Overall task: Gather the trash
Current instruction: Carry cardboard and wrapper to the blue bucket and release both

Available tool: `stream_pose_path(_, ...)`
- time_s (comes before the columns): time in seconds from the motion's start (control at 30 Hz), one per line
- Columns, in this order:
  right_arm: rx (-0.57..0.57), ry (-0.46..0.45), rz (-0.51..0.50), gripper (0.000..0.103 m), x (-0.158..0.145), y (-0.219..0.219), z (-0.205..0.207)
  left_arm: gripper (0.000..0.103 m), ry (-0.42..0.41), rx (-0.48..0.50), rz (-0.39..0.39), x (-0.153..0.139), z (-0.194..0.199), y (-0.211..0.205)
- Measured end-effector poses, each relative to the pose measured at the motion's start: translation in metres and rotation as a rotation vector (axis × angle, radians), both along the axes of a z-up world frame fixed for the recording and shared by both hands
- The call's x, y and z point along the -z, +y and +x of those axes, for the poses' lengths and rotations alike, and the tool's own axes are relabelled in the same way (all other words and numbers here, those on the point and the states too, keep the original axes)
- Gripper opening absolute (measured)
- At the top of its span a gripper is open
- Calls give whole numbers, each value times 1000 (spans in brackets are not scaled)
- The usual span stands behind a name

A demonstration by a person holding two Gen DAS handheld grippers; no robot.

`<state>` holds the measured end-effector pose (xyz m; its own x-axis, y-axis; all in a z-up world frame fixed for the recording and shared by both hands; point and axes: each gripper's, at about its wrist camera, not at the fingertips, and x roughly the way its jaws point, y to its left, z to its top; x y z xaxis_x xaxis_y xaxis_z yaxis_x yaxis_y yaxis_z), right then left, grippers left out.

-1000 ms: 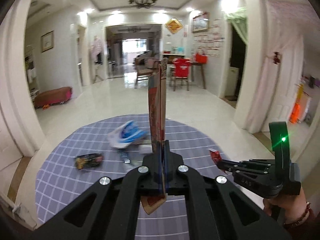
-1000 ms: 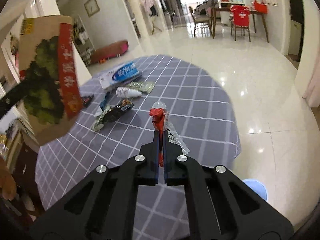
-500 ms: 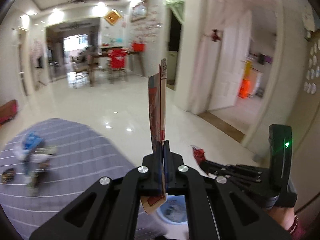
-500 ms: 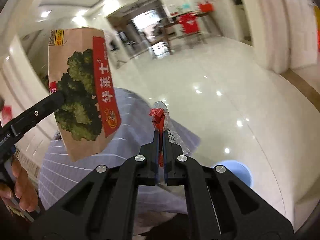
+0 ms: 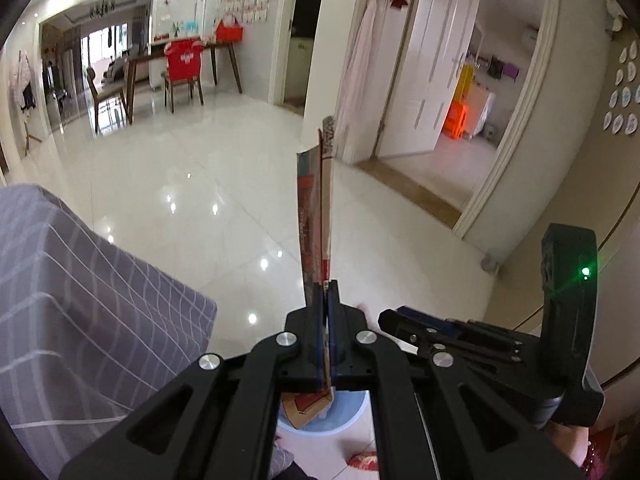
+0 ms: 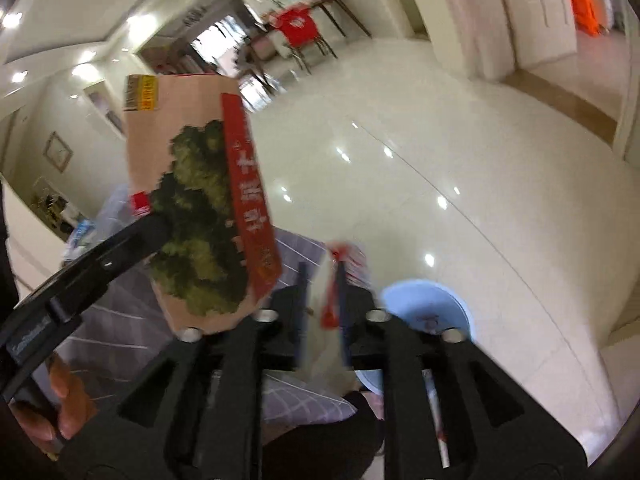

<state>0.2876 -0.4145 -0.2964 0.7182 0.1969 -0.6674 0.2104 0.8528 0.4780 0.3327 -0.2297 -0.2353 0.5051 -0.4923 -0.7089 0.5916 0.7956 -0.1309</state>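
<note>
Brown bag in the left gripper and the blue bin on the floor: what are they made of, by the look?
Brown bag: likely kraft paper, matte tan with printed green and red graphics; it stays flat and stiff in the left gripper. Blue bin: probably plastic, smooth pale-blue rim with an even colour; blur leaves the finish open.

Both wrist views tilt floorward; both share the blue bin (image 6: 424, 304).
</note>
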Motion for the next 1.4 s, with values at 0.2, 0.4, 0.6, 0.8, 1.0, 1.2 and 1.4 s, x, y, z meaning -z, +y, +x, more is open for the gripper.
stream_pose_path(0.2, 31, 11, 21, 46, 17, -8, -8, 2, 51, 3, 40, 31, 11, -14)
stream_pose_path(0.4, 55, 3, 33, 46, 15, -15, -16, 2, 74, 13, 59, 43, 14, -21)
stream_pose_path(0.6, 86, -37, 42, 47, 2, -13, -19, 2, 81, 32, 62, 45, 18, -31)
stream_pose_path(0.8, 158, -111, 38, 47, -17, -21, -37, 3, 79, 54, 44, 43, 21, -40)
stream_pose_path(1.0, 207, -166, 27, 49, -31, -26, -49, 81, 71, -31, 2, 37, 27, -37)
stream_pose_path(1.2, 203, -167, 30, 49, -33, -24, -52, 81, 47, -57, -17, 17, 19, -22)
stream_pose_path(1.4, 165, -188, 10, 51, -52, -6, -57, 81, 2, -78, -13, -11, -2, -8)
